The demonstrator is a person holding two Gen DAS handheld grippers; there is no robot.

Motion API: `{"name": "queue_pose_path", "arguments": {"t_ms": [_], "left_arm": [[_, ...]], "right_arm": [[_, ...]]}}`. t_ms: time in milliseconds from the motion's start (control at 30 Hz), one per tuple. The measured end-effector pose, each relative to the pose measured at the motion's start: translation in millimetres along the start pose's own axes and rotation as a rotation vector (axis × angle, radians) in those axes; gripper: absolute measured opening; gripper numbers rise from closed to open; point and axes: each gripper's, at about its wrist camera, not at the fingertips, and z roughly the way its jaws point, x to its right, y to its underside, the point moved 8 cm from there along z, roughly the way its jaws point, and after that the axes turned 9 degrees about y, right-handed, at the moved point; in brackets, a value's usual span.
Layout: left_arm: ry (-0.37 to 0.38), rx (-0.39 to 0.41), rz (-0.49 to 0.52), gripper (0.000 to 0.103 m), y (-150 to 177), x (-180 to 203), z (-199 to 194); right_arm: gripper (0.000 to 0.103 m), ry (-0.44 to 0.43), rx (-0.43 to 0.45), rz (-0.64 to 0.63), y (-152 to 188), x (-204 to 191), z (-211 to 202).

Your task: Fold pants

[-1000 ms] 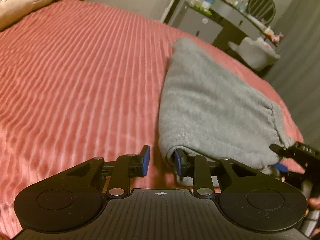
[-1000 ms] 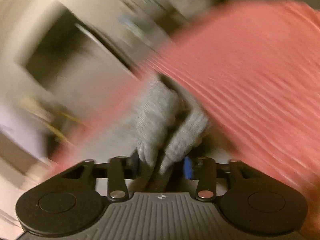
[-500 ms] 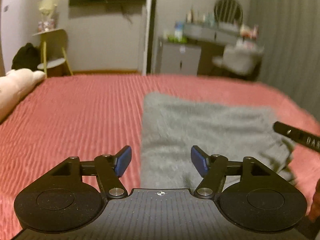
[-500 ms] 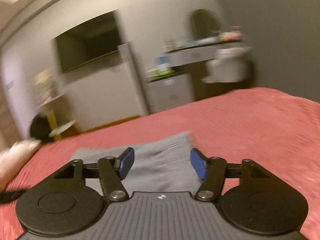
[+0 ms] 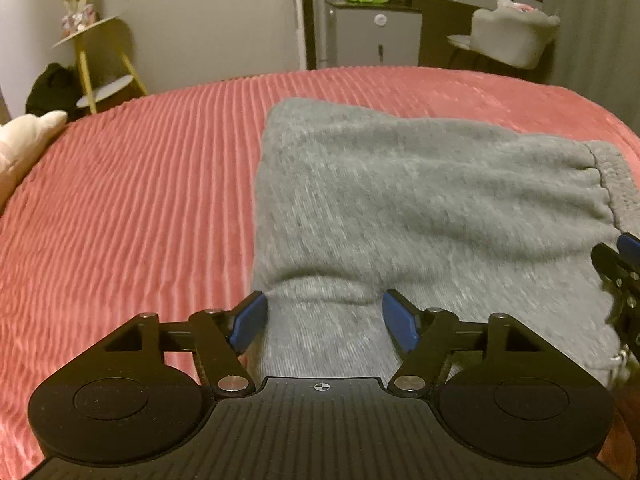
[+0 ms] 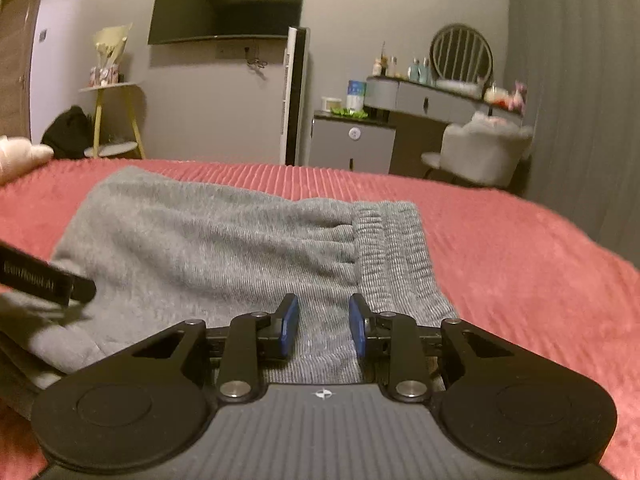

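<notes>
Grey knit pants (image 5: 400,208) lie folded on the pink ribbed bedspread (image 5: 140,200). Their ribbed waistband (image 6: 394,248) points to the right. My left gripper (image 5: 325,320) hovers over the near left part of the cloth. Its jaws stand wide and are opening, with fabric lying under the gap and nothing pinched. My right gripper (image 6: 324,324) is over the near edge beside the waistband. Its jaws are closing, and flat cloth shows in the gap with the pads clear of it. Each gripper shows at the edge of the other's view: the right gripper (image 5: 620,280), the left gripper (image 6: 48,280).
A pale plush pillow (image 5: 24,148) lies at the bed's left side. Beyond the bed stand a yellow side table (image 6: 114,120), a wall TV (image 6: 228,0), a small grey cabinet (image 6: 352,144) and a dressing table with a white chair (image 6: 480,152).
A second ago both grippers gripped the cloth's near edge. Both have let go, rolled level and drawn back over the pants. The right jaws then narrowed again.
</notes>
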Motion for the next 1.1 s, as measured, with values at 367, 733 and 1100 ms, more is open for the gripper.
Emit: {"name": "queue_pose_path", "arguments": {"t_ms": [367, 733, 1100], "left_arm": [[0.056, 0.000, -0.038, 0.078, 21.7, -15.5, -7.5], [0.161, -0.031, -0.201, 0.078, 53.9, -29.3, -44.8], [0.141, -0.004, -0.264, 0.084, 61.7, -28.2, -55.2]], "right_arm": [[0.033, -0.044, -0.096, -0.001, -1.5, -4.3, -9.5], [0.037, -0.216, -0.337, 0.441, 17.9, 39.6, -34.5], [0.079, -0.296, -0.365, 1.039, 50.3, 101.3, -38.3]]}}
